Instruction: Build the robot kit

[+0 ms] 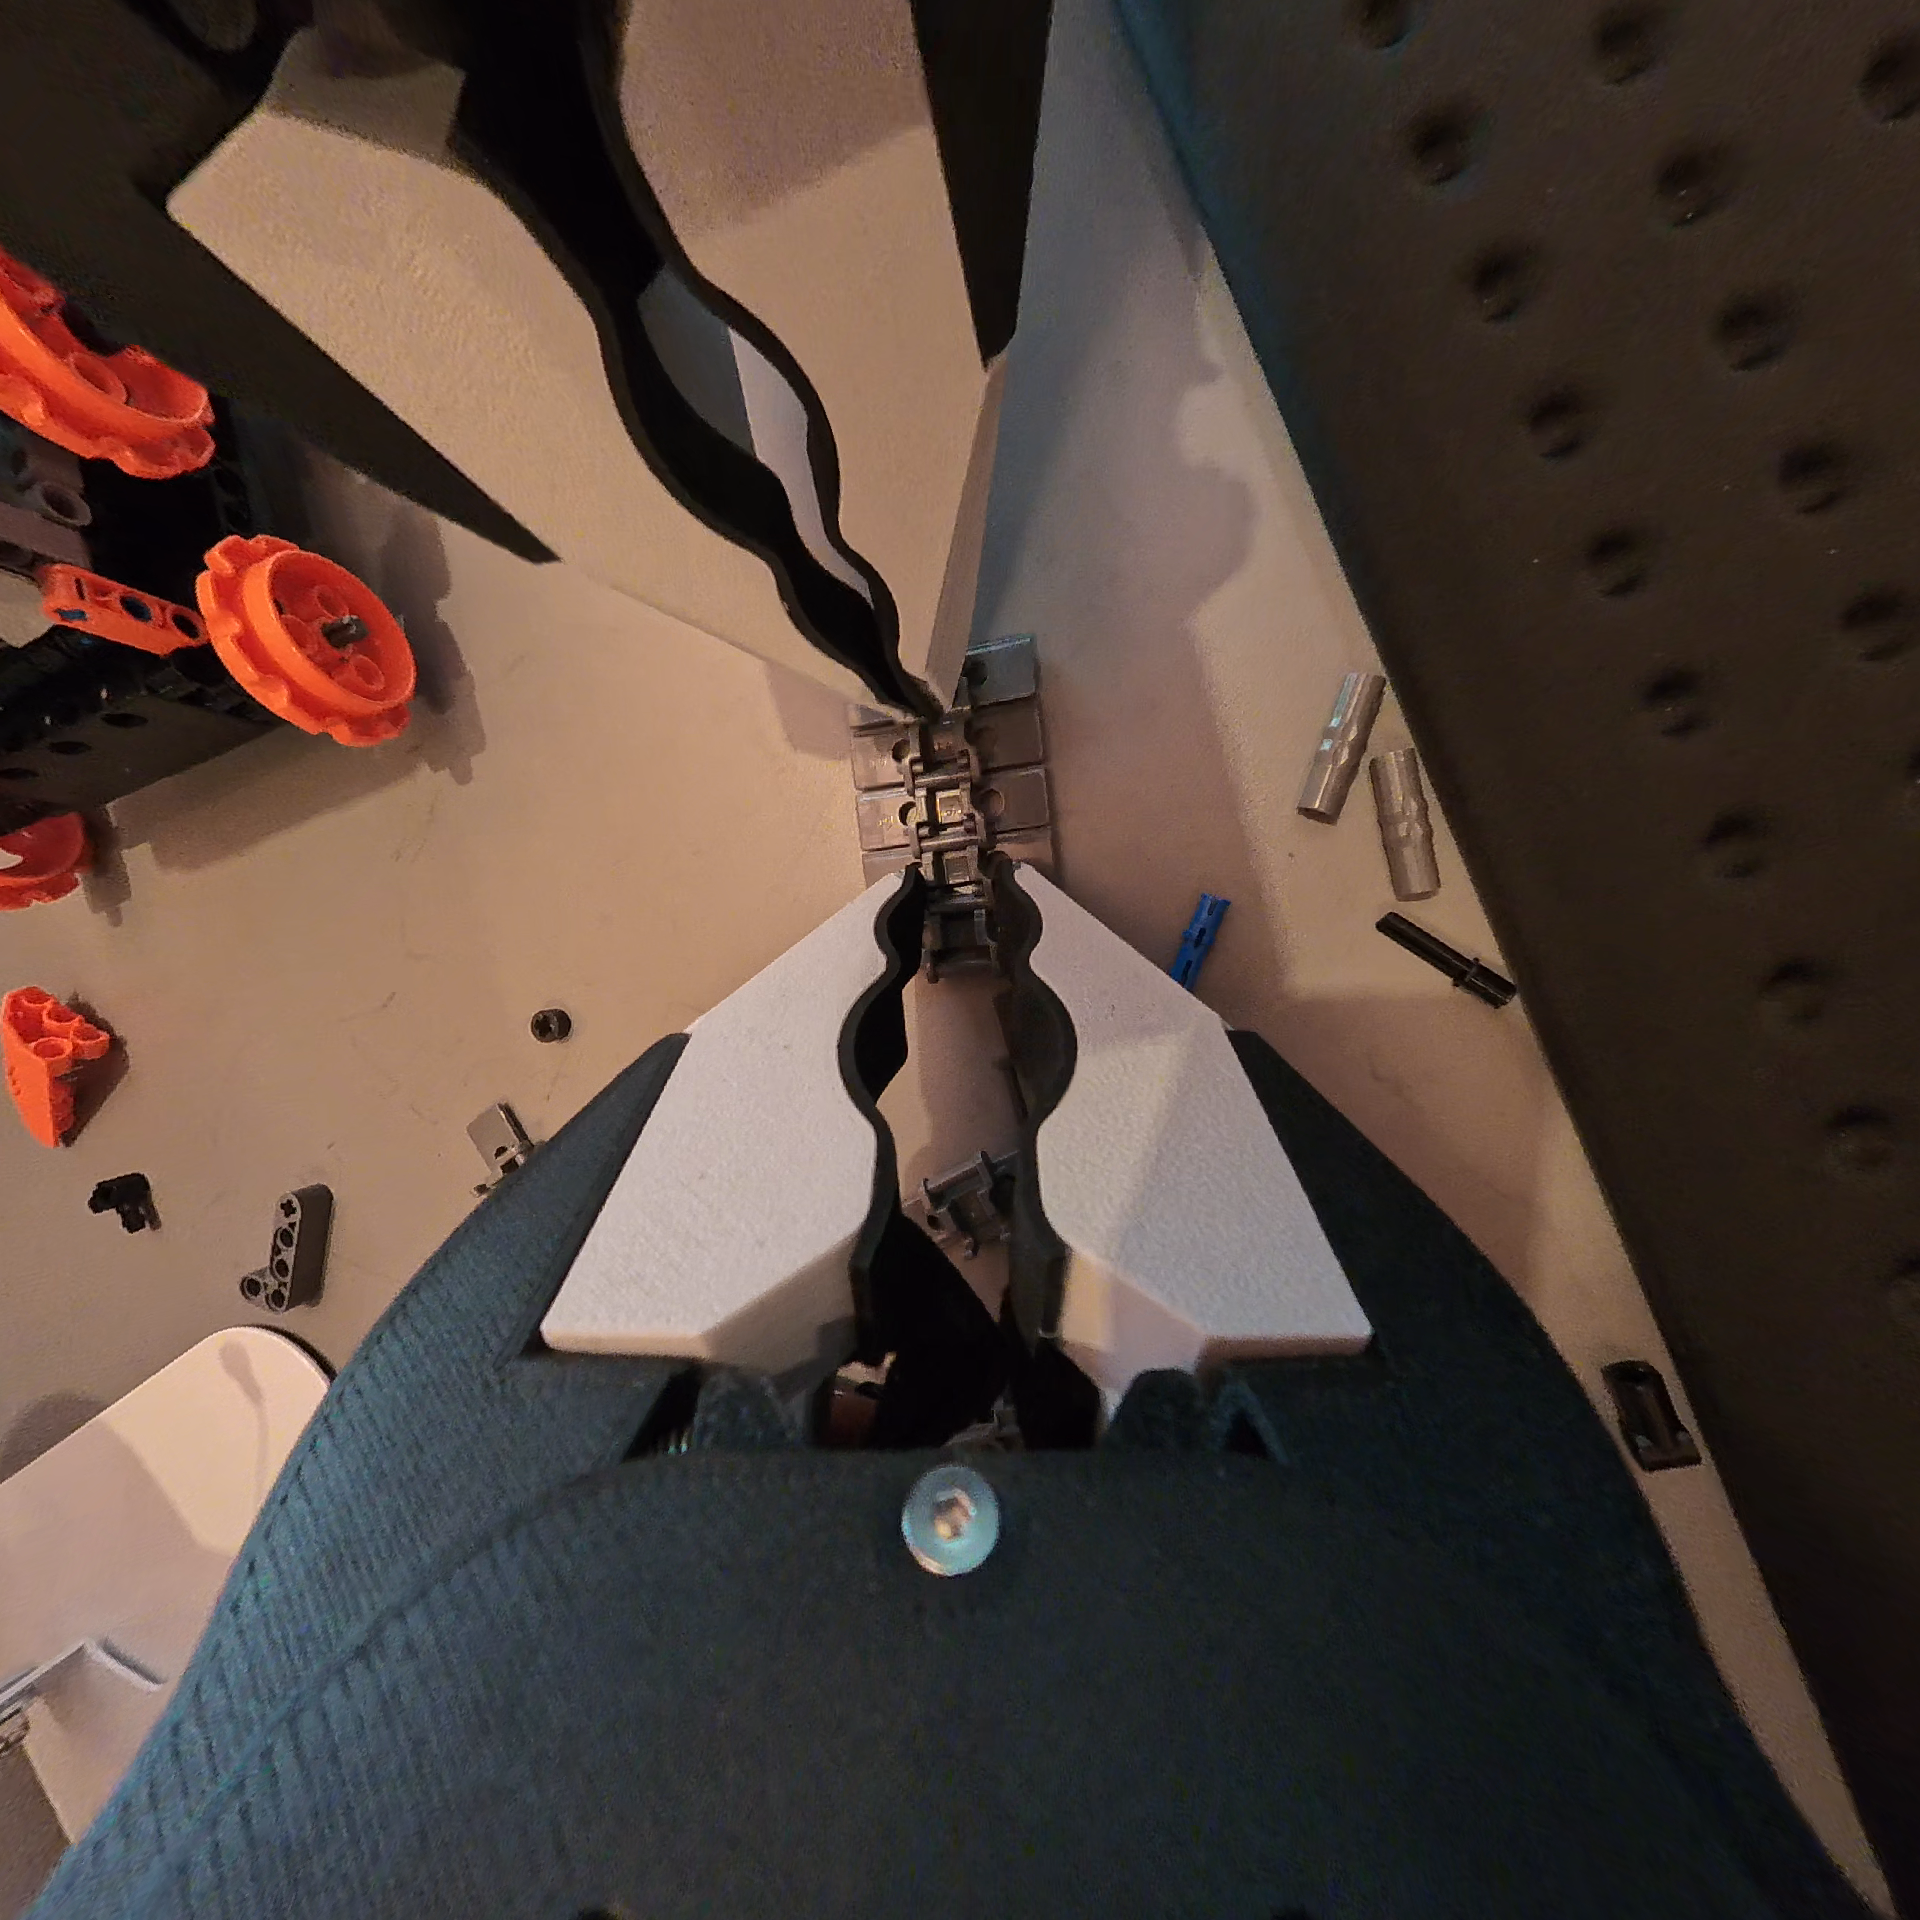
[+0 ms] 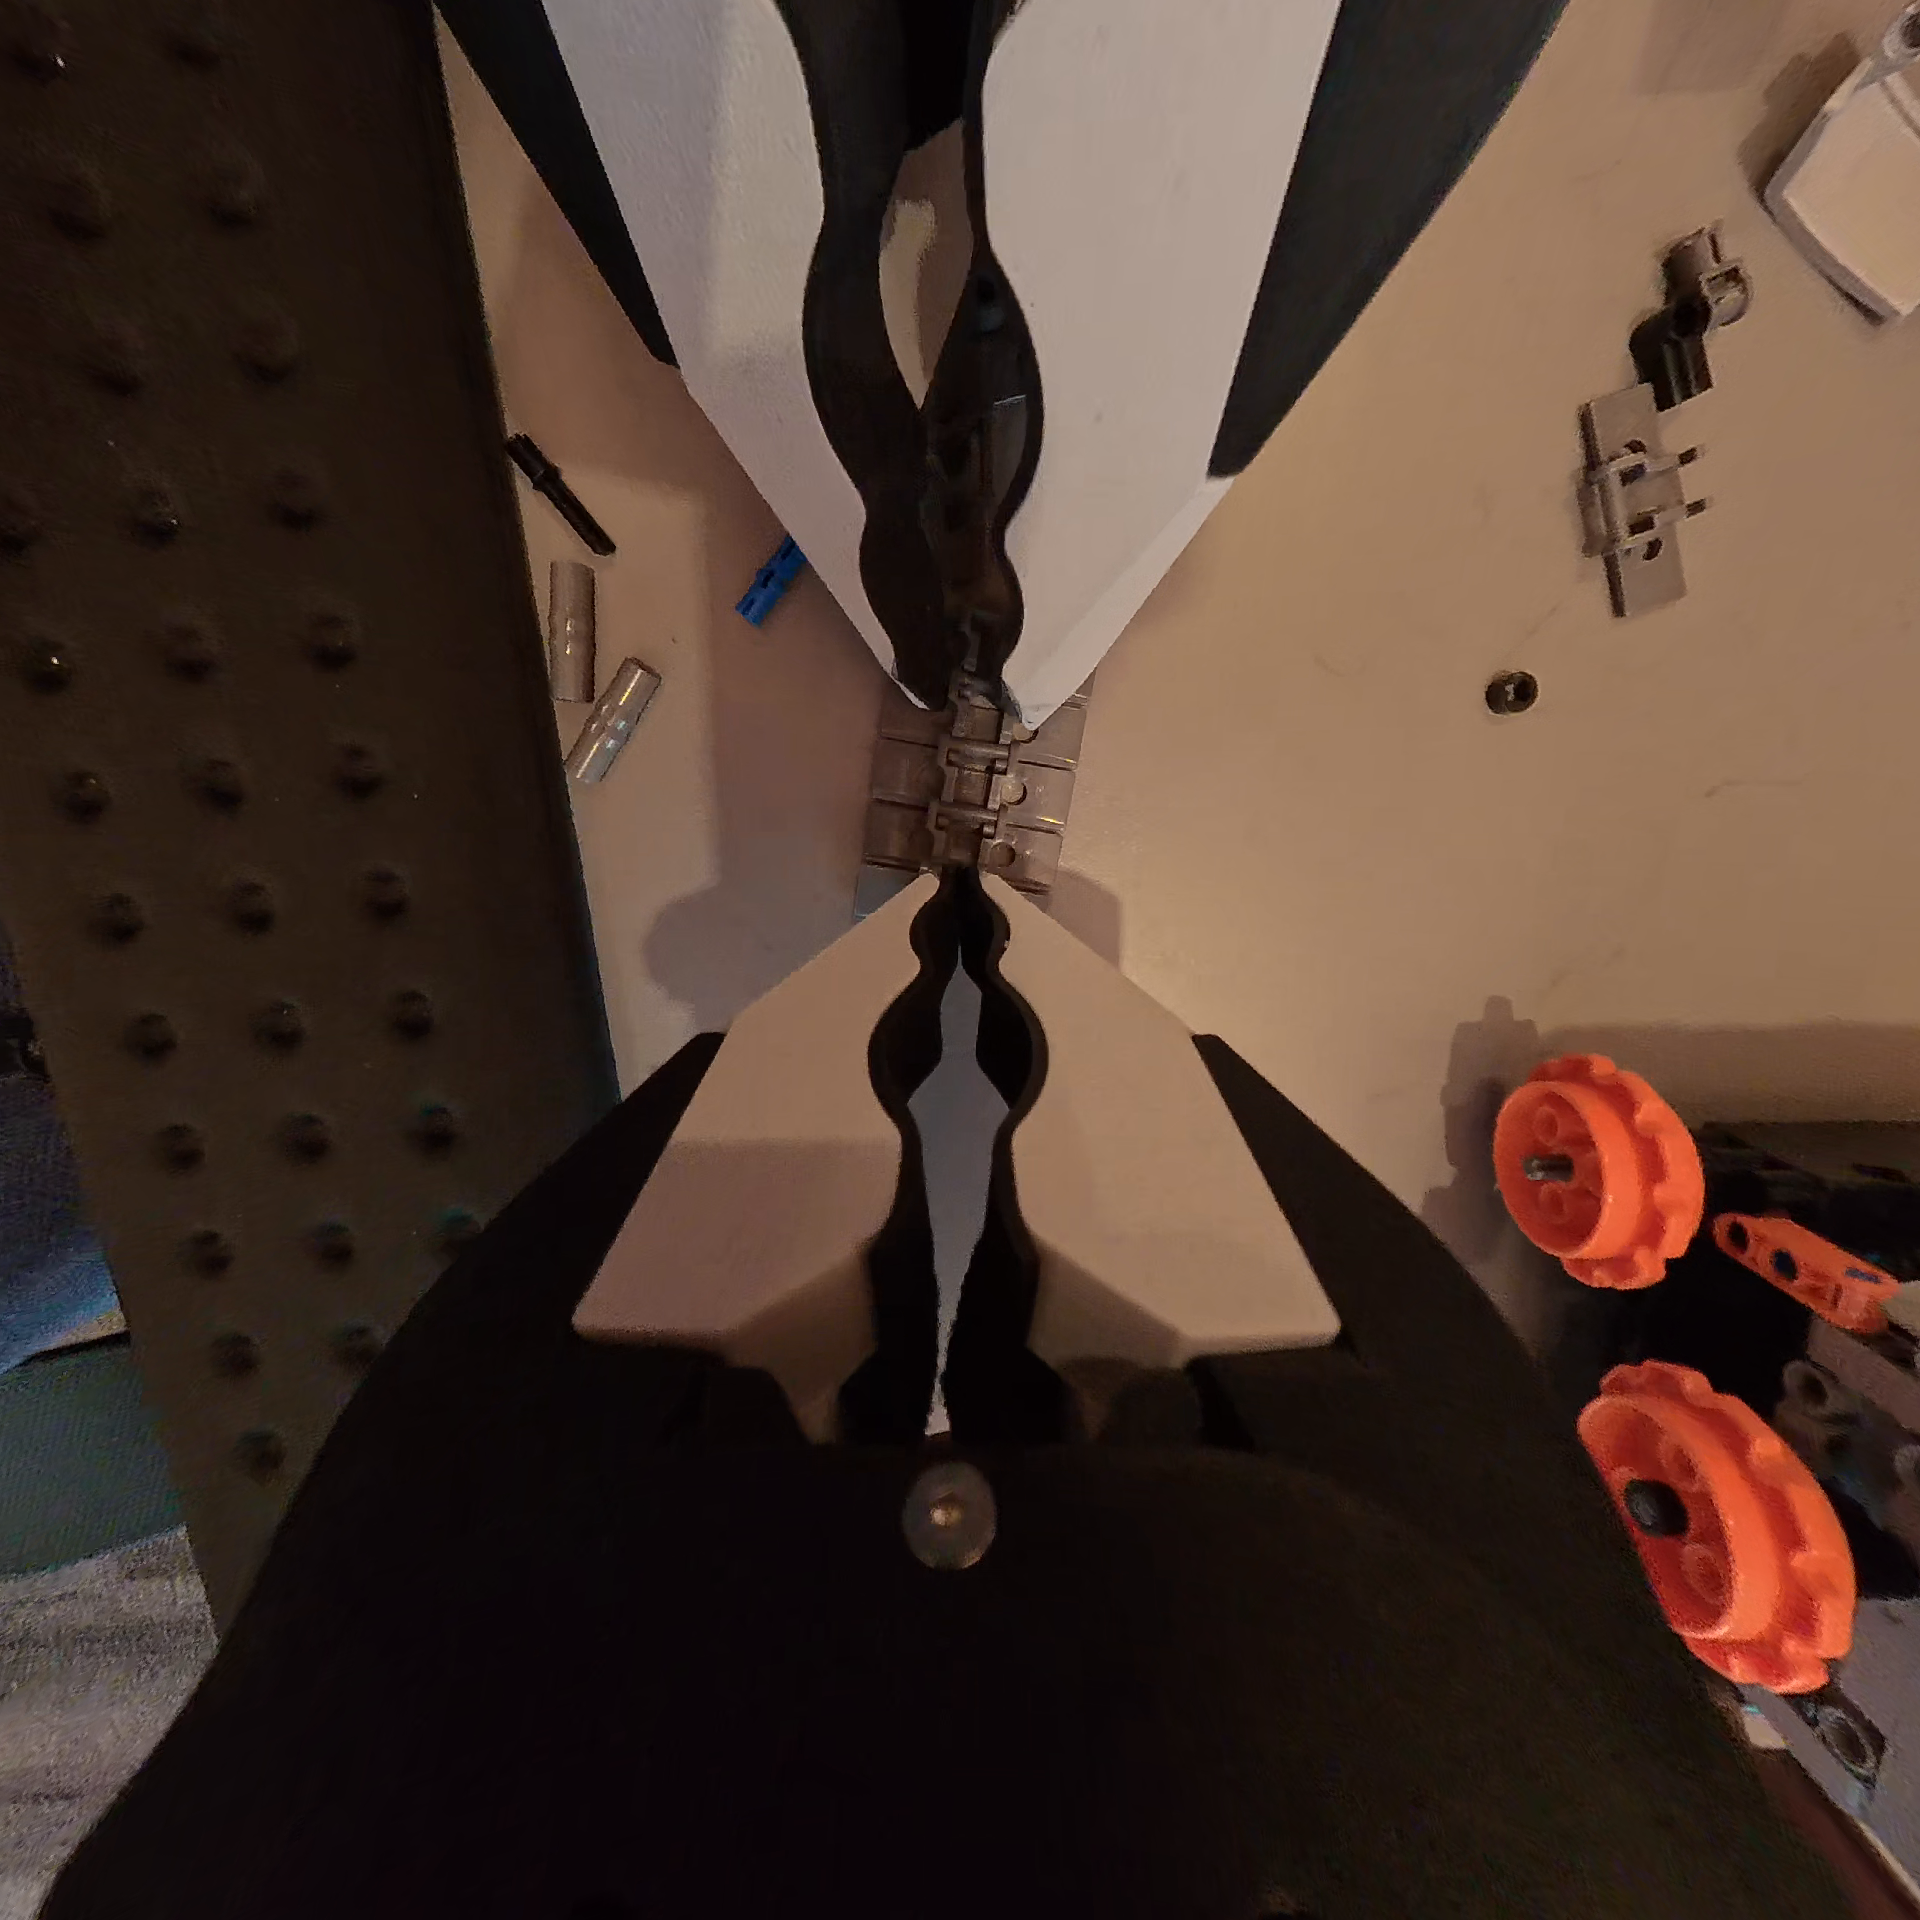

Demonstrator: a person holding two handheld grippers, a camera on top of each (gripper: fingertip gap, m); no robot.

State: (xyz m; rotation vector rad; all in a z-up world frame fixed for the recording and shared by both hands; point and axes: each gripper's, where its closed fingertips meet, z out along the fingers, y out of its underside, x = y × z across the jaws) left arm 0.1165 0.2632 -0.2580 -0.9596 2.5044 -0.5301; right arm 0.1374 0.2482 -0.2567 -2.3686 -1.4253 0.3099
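Two grippers meet nose to nose over a grey track-link strip (image 1: pixel 945 800) on a pale beige tabletop (image 1: pixel 644 935).

The left gripper (image 1: pixel 954 881) is clamped on one end of the strip and the right gripper (image 2: pixel 958 883) is pinched tight on the other. A dark studded panel (image 2: pixel 260 727) borders the table in warm, dim light. Loose grey sleeves (image 1: pixel 1342 746), a blue pin (image 1: pixel 1202 937) and a black pin (image 1: pixel 1444 958) lie beside the strip; orange wheels (image 2: pixel 1598 1184) on a black frame stand apart.
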